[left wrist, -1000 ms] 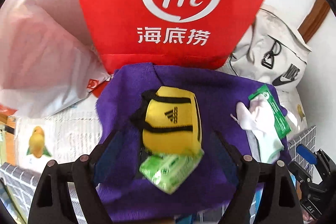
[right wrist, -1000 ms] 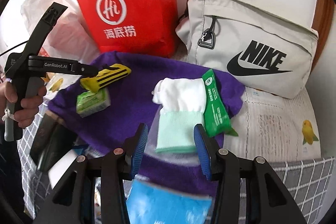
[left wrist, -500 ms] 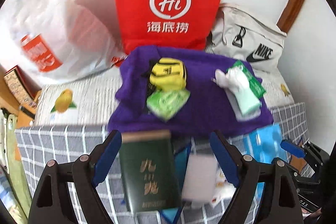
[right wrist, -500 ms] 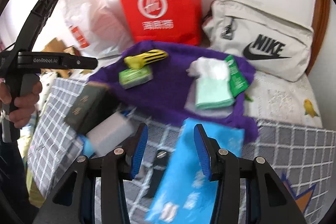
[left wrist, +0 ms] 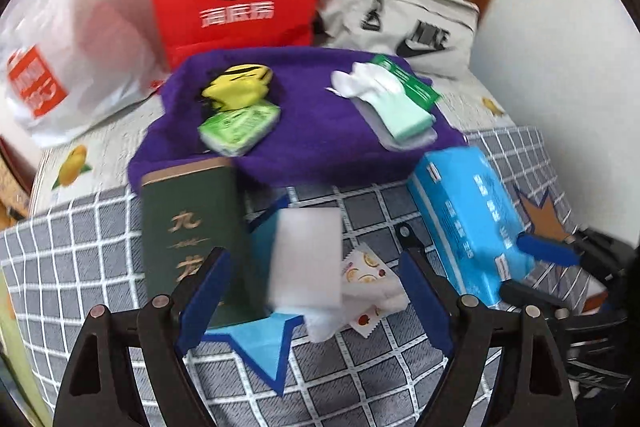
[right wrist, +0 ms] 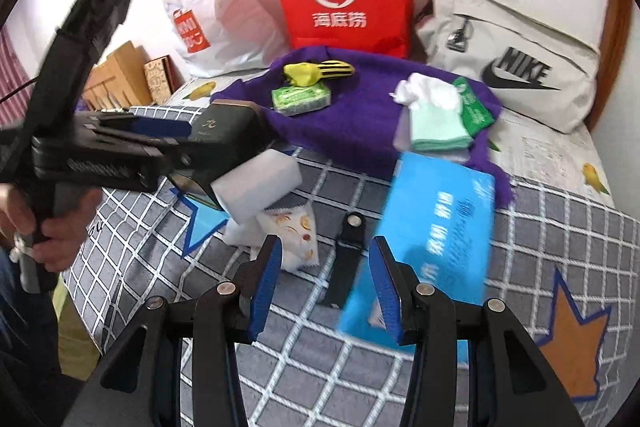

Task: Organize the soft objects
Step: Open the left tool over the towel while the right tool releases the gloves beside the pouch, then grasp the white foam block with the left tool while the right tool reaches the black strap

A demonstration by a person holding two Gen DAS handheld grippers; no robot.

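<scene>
- Left gripper (left wrist: 316, 291): hovering with fingers spread wide and holding nothing, above the white foam block (left wrist: 306, 255) and the dark green box (left wrist: 192, 227) on the checked bedspread (left wrist: 80, 259).
- Right gripper (right wrist: 326, 283): hanging with fingers about half apart and empty, over a black clip (right wrist: 347, 259), between the fruit-print wipe packet (right wrist: 294, 231) and the blue tissue pack (right wrist: 432, 239).
- Soft goods already lying on the purple towel (right wrist: 352, 123): yellow pouch (right wrist: 316, 71), green tissue pack (right wrist: 301, 99), white gloves (right wrist: 424, 91) on a mint cloth (right wrist: 438, 131), green sachet (right wrist: 472, 107).
- Soft goods waiting off the towel: foam block, wipe packet, blue tissue pack, all near the bed's front edge.
- Risk, left side: foam block leaning against the green box, so likely closing on both, or knocking the rigid box over the edge.
- Risk, foam: probably compressing and springing out of a shallow pinch.
- Risk, right side: risking a grab at the hard clip instead of a soft item, being directly above it.
- Risk, tissue pack: likely too broad for half-open fingers; slippery film possibly sliding or the pack sagging from a corner grip.
- Risk, wipe packet: lying flat, so fingers possibly snagging bedspread fabric with it.
- Risk, crowding: both grippers working close together, possibly colliding.
- Risk, placement: dropping new items onto the towel possibly disturbing the stacked gloves.
</scene>
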